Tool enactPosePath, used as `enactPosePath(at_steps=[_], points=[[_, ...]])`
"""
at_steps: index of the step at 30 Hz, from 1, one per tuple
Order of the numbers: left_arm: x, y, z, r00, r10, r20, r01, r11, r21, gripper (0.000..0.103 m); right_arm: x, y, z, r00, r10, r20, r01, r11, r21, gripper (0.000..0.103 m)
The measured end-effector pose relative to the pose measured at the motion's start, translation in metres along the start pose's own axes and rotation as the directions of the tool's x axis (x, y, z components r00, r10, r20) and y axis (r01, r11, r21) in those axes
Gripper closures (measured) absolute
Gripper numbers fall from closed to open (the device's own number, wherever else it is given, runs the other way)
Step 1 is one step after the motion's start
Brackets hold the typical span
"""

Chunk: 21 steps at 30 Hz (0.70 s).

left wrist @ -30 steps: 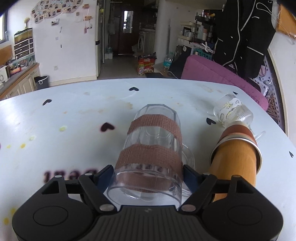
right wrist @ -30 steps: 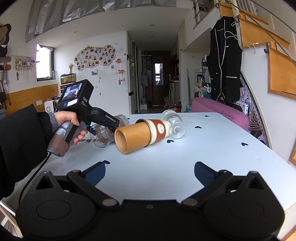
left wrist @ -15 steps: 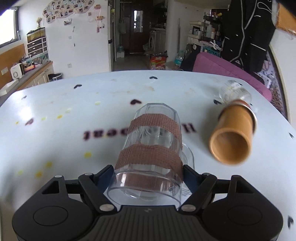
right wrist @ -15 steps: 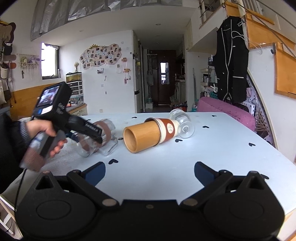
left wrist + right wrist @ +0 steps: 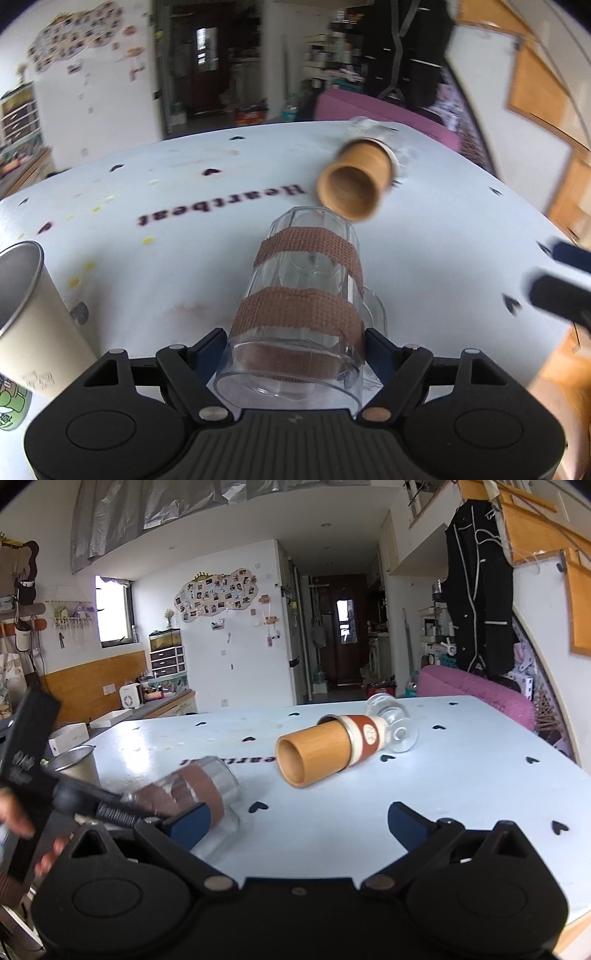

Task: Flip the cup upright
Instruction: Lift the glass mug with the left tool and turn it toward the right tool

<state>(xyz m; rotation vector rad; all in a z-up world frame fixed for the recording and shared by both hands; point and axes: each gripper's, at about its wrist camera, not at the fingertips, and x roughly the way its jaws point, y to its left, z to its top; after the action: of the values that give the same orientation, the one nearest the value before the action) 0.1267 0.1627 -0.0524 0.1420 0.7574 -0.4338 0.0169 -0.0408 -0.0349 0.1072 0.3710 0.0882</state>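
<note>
**Taped glass mug gripped by the left claw above the table**

Glass mug [image 5: 303,295], clear with two brown tape bands and a side handle, sits between the blue pads of the left gripper [image 5: 295,347], which is clamped on it near the open rim. The mug's mouth faces the left wrist camera and its base points away. In the right wrist view the mug [image 5: 195,794] is tilted, base slightly raised; whether it touches the pale blue table [image 5: 461,775] cannot be told.

Right gripper [image 5: 299,823] hangs over the table with its fingers spread wide and nothing between them.

Beyond the mug, a bamboo-coloured cup [image 5: 325,749] lies on its side, mouth toward the cameras, with a small clear glass [image 5: 391,720] lying just behind it. A metal tumbler [image 5: 26,314] stands upright at the left, near the table's edge.
</note>
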Motion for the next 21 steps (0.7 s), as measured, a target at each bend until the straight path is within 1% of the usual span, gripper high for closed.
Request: enactPosePath(at_steps=[3, 4, 6, 9, 10, 11, 13, 15, 17, 21], points=[[-0.011, -0.008, -0.011, 0.999, -0.051, 0.002, 0.051, 0.998, 0.035, 0.024, 0.008, 0.001, 0.003, 0.998, 0.059, -0.014, -0.059, 0.998, 0.010, 0.001], [-0.014, -0.011, -0.014, 0.998, -0.064, 0.005, 0.064, 0.997, 0.045, 0.023, 0.012, 0.002, 0.005, 0.996, 0.084, -0.018, -0.084, 0.996, 0.011, 0.002], [-0.017, -0.014, -0.020, 0.998, -0.068, 0.014, 0.067, 0.996, 0.055, 0.022, 0.024, 0.003, 0.011, 0.991, 0.129, -0.037, -0.128, 0.992, 0.021, 0.009], [-0.017, -0.012, -0.022, 0.997, -0.074, 0.022, 0.073, 0.997, 0.039, 0.021, 0.045, 0.010, 0.024, 0.980, 0.187, -0.060, -0.185, 0.982, 0.039, 0.012], [-0.018, -0.011, -0.023, 0.997, -0.075, 0.026, 0.074, 0.997, 0.028, 0.018, 0.053, 0.014, 0.028, 0.977, 0.205, -0.064, -0.203, 0.978, 0.045, 0.013], [-0.018, -0.010, -0.024, 0.997, -0.069, 0.032, 0.069, 0.997, 0.022, 0.013, 0.061, 0.017, 0.033, 0.972, 0.224, -0.072, -0.221, 0.974, 0.051, 0.014], [-0.019, -0.010, -0.027, 0.998, -0.042, 0.052, 0.042, 0.999, 0.015, 0.010, 0.077, 0.025, 0.043, 0.964, 0.252, -0.087, -0.249, 0.967, 0.050, 0.015], [-0.018, -0.010, -0.030, 0.998, -0.030, 0.062, 0.029, 1.000, 0.006, 0.009, 0.094, 0.035, 0.051, 0.957, 0.265, -0.116, -0.263, 0.964, 0.037, 0.015], [-0.017, -0.007, -0.033, 0.997, -0.034, 0.066, 0.035, 0.999, -0.026, 0.009, 0.115, 0.047, 0.057, 0.955, 0.255, -0.154, -0.255, 0.967, 0.019, 0.015], [-0.019, 0.002, -0.040, 0.996, -0.040, 0.078, 0.048, 0.993, -0.109, 0.009, 0.150, 0.066, 0.059, 0.951, 0.195, -0.240, -0.208, 0.978, -0.026, 0.016]])
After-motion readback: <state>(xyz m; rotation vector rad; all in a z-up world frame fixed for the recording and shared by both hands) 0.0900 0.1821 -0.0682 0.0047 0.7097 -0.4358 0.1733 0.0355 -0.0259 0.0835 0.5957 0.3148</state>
